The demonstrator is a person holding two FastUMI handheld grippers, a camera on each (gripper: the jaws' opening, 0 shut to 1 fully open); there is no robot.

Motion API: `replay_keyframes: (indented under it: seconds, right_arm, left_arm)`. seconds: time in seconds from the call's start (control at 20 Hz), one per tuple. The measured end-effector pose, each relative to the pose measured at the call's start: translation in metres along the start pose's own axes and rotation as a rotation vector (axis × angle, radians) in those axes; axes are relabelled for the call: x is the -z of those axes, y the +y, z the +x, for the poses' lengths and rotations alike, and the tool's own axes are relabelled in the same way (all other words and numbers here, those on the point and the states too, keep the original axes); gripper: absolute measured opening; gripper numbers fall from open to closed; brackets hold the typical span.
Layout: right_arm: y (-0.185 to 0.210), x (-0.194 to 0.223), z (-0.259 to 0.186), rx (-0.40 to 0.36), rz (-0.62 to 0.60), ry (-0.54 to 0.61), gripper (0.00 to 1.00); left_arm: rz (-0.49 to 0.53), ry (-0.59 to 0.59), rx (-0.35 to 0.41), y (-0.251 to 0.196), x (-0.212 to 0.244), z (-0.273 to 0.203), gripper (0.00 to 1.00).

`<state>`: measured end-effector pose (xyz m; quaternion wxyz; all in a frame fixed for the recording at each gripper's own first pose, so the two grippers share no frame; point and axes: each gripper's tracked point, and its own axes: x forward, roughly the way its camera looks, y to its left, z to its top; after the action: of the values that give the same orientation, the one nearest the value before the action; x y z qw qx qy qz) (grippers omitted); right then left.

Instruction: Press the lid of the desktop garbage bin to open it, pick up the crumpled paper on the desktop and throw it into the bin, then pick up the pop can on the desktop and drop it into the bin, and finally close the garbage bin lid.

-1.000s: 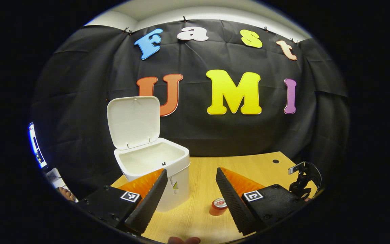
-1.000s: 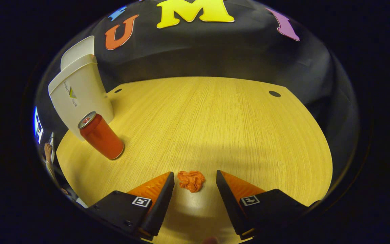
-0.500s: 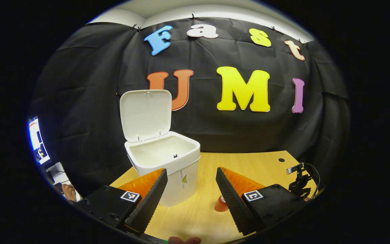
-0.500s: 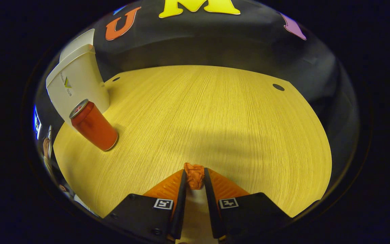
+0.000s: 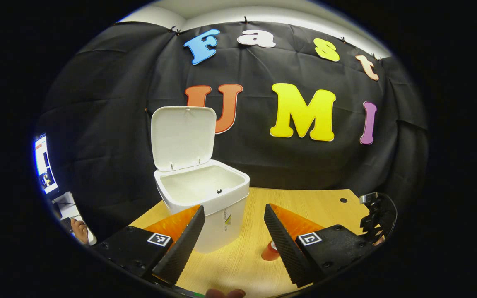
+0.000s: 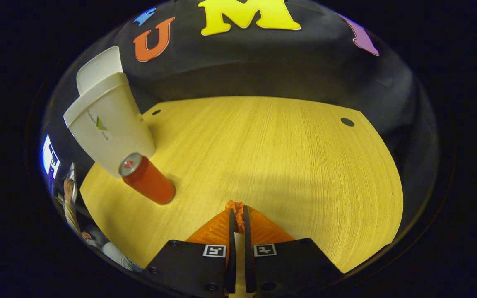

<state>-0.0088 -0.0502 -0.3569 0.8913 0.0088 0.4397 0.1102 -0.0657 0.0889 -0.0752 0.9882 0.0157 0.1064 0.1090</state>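
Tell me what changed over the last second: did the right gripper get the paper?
Yes. The right gripper went from open around the paper to shut on it; whether it has lifted is unclear. The left gripper stayed open near the bin. The lid stayed up, the can upright on the table.

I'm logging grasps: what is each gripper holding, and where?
Right gripper: crumpled paper, pinched at its fingers' tips. Left gripper: open, holding nothing.
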Motion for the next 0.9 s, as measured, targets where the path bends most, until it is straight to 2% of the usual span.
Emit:
replay_keyframes:
  seconds: [0.2, 0.25, 0.55, 0.65, 0.9]
  right_arm:
    - [0.053, -0.078, -0.042, -0.090, -0.046, -0.129, 0.07]
    - [0.069, -0.098, -0.053, -0.117, -0.060, -0.162, 0.10]
    - [0.183, -0.201, -0.108, -0.293, -0.152, -0.358, 0.09]
    - [0.216, -0.220, -0.115, -0.337, -0.173, -0.391, 0.09]
    - [0.294, -0.243, -0.098, -0.415, -0.244, -0.394, 0.09]
  left_arm:
    - [0.001, -0.002, -0.007, 0.011, 0.003, 0.001, 0.95]
    - [-0.004, -0.002, -0.009, 0.013, 0.003, 0.000, 0.95]
    - [-0.027, -0.019, -0.043, 0.042, -0.001, -0.005, 0.96]
    - [-0.029, -0.027, -0.058, 0.053, -0.004, -0.009, 0.95]
    - [-0.053, -0.026, -0.107, 0.086, 0.001, -0.023, 0.95]
